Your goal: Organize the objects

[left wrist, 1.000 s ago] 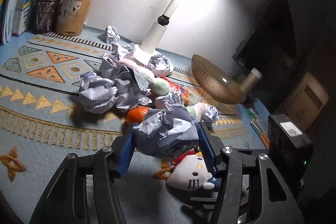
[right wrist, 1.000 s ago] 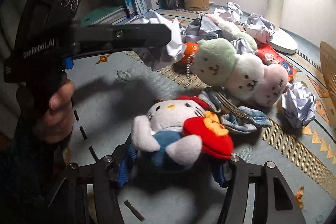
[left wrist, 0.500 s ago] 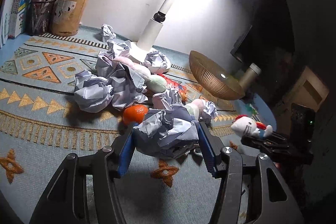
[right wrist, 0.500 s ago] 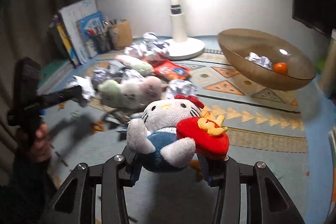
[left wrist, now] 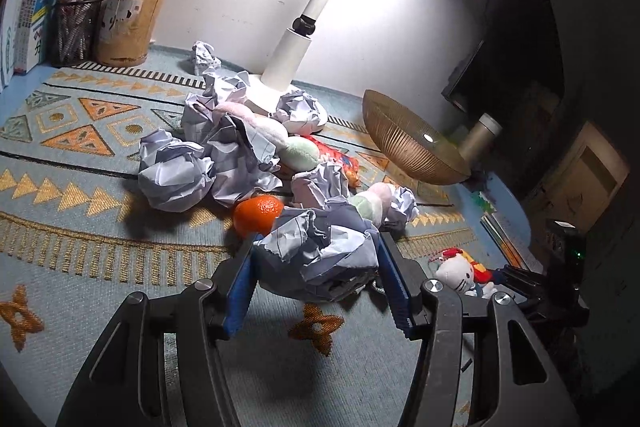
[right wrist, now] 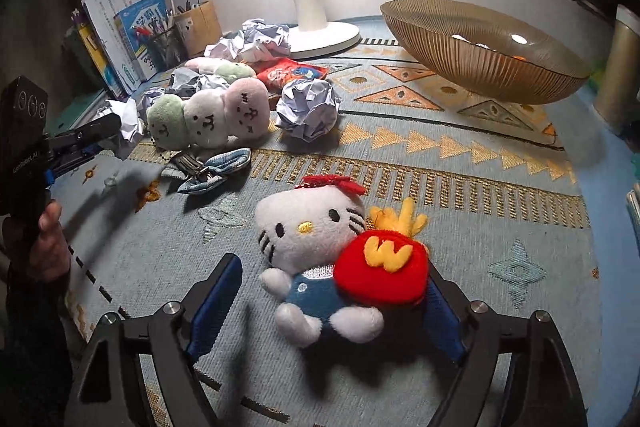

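My left gripper [left wrist: 316, 283] is shut on a crumpled paper ball [left wrist: 320, 251] and holds it above the rug. My right gripper [right wrist: 328, 307] is open; a Hello Kitty plush with a red pouch [right wrist: 332, 259] lies on the rug between its fingers, near the right finger. The plush also shows small in the left wrist view [left wrist: 460, 273]. More paper balls [left wrist: 176, 175], an orange [left wrist: 258, 214] and a three-part pastel plush [right wrist: 208, 115] lie in a pile by the lamp base [right wrist: 324, 35].
A ribbed amber bowl [right wrist: 480, 67] stands at the back right. Pen holders [left wrist: 100, 23] and books [right wrist: 124, 35] stand at the back left. A denim bow [right wrist: 212, 169], a red snack packet [right wrist: 292, 73] and a lone paper ball [right wrist: 308, 107] lie on the patterned rug.
My right gripper came down to the rug with the Hello Kitty plush and opened, so the plush now lies loose between the fingers. My left gripper still holds its paper ball.
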